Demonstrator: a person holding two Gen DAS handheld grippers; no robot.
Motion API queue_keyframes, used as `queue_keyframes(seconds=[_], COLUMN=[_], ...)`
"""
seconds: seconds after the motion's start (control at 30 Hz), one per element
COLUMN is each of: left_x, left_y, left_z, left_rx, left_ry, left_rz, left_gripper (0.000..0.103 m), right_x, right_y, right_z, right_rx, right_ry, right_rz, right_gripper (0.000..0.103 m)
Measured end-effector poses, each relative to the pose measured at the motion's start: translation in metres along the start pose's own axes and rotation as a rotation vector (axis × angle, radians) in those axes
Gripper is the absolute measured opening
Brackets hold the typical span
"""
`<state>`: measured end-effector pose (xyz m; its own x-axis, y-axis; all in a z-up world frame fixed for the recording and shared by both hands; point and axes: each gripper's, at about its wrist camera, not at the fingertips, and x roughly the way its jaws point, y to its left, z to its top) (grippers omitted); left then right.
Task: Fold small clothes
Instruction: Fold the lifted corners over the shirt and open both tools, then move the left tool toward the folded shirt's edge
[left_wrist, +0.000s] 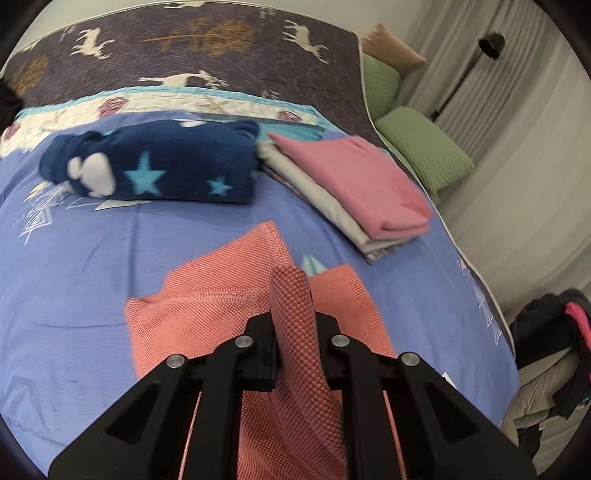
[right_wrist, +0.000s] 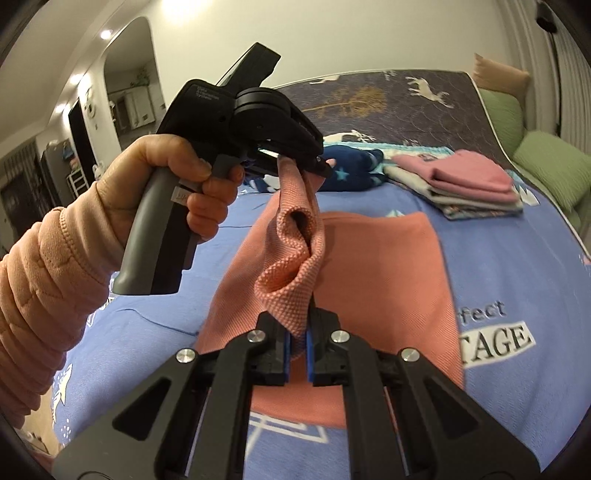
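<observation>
Salmon knit garment (right_wrist: 373, 266): lay part spread on the blue bedspread (right_wrist: 517, 266) at the near middle of the bed, its near edge lifted clear in a hanging fold. One item, waffle-textured weave, printed lettering partly visible at its right side.

Left gripper (left_wrist: 293, 347): closed on a raised ridge of the garment's fabric, which stood up between its two fingers. In the right wrist view the same gripper (right_wrist: 295, 162) sat high and left of centre, pinching the upper end of the lifted fold. The person's left hand (right_wrist: 173, 177) was wrapped round its grey handle; a peach quilted sleeve (right_wrist: 40, 295) covered the forearm.

Right gripper (right_wrist: 300, 343): clamped narrow on the lower end of the same fold, blue pads pressing the cloth from both sides.

Navy fleece bundle with stars (left_wrist: 155, 166): folded, on the far left of the bedspread.

Folded stack (left_wrist: 351, 192): pink piece on top, grey and patterned pieces beneath, at the far right, just beside the navy bundle.

Dark quilt with deer print (left_wrist: 184, 48): covered the far end of the bed.

Two green cushions (left_wrist: 421, 147) and a tan one (left_wrist: 388, 44): beyond the bed's right edge, near the curtains.

Heap of dark clothing (left_wrist: 554, 332): at the near right, off the bed.
</observation>
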<state>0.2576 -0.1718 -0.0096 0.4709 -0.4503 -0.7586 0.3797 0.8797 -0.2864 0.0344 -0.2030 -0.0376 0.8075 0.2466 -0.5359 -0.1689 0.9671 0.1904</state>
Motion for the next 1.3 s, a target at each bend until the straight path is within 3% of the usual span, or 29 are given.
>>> queue_keyframes(seconds=[0.37, 0.57, 0.6, 0.67, 0.77, 0.97, 1.13, 1.3], left_x=[0.050, 0.076, 0.078, 0.078, 0.056, -0.034, -0.086, -0.105], left_y=[-0.073, -0.099, -0.101, -0.106, -0.115, -0.111, -0.077, -0.049], left_z=[-0.013, -0.025, -0.026, -0.029, -0.036, -0.076, -0.149, -0.216], left_rx=[0.157, 0.260, 0.272, 0.292, 0.336, 0.421, 0.421, 0.410], left_ry=[0.074, 0.105, 0.110, 0.111, 0.065, -0.142, -0.185, -0.133], left_rz=[0.037, 0.107, 0.117, 0.125, 0.123, 0.169, 0.252, 0.326], left_gripper=[0.010, 0.011, 0.012, 0.027, 0.048, 0.074, 0.080, 0.080], right_x=[-0.018, -0.023, -0.022, -0.020, -0.015, -0.009, -0.011, -0.009], right_y=[-0.050, -0.065, -0.068, -0.073, -0.084, -0.104, -0.105, -0.112], right_z=[-0.022, -0.037, -0.038, -0.042, -0.047, -0.057, -0.059, -0.055], right_rx=[0.142, 0.202, 0.209, 0.228, 0.277, 0.389, 0.390, 0.403], right_ry=[0.024, 0.051, 0.057, 0.073, 0.114, 0.178, 0.181, 0.189], right_rz=[-0.015, -0.010, -0.008, 0.001, 0.037, 0.105, 0.109, 0.127], right_gripper=[0.006, 0.006, 0.006, 0.006, 0.006, 0.010, 0.010, 0.010])
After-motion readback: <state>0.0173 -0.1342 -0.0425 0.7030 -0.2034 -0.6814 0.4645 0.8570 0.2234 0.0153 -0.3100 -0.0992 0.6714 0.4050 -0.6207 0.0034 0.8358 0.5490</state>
